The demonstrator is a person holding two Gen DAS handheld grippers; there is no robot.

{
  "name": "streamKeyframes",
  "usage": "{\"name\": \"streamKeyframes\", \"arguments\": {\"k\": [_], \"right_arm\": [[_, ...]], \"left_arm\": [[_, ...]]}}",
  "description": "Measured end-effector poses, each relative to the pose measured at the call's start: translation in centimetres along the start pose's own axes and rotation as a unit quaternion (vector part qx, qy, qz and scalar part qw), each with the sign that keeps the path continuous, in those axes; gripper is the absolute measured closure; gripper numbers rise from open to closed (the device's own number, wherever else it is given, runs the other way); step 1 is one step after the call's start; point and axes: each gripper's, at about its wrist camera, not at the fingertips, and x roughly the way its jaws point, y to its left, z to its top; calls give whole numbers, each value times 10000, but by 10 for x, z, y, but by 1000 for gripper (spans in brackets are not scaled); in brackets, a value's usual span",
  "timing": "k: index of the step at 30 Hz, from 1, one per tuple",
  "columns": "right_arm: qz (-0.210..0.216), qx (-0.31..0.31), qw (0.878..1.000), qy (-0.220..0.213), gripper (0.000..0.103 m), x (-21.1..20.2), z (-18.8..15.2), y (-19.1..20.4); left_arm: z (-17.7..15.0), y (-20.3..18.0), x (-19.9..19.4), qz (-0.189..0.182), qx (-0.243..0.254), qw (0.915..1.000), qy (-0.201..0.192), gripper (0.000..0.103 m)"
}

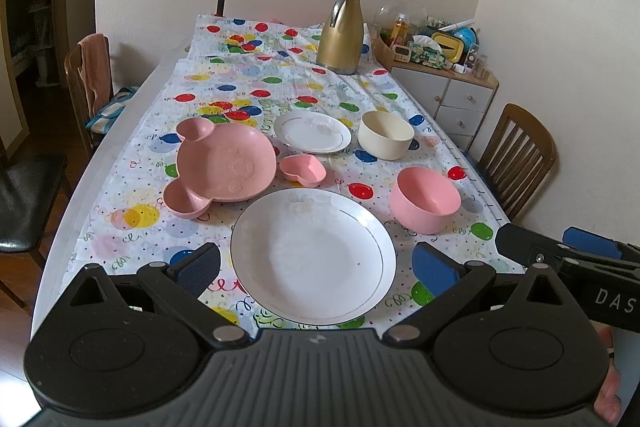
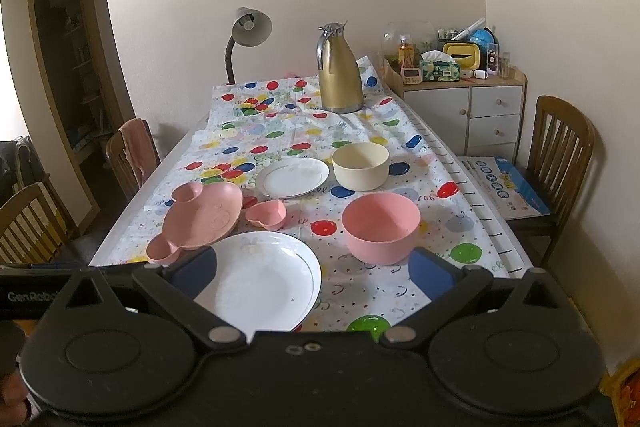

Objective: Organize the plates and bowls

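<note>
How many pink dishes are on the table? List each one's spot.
3: the bear-shaped plate at left, the heart dish just right of it, and the pink bowl at right, near the table edge. None looks hidden.

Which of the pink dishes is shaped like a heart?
The small pink dish in the middle, between the bear-shaped plate and the round pink bowl.

On the table (image 1: 120,163), the big plate (image 1: 313,257) lies nearest. Behind it to the left sits the divided dish (image 1: 224,167), the heart dish (image 1: 303,169) just right of it. Farther back lie a small plate (image 1: 312,132) and a bowl (image 1: 385,135); another bowl (image 1: 425,199) sits right of the big plate. A jug (image 1: 342,31) stands far back.
</note>
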Motion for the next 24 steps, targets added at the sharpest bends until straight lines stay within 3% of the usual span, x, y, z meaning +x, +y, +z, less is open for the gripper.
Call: {"name": "streamKeyframes", "arguments": {"k": [24], "right_arm": [[-43, -22, 10000, -65, 1, 1, -2, -1]], "left_arm": [[1, 3, -7, -9, -24, 9999, -130, 0]]}}
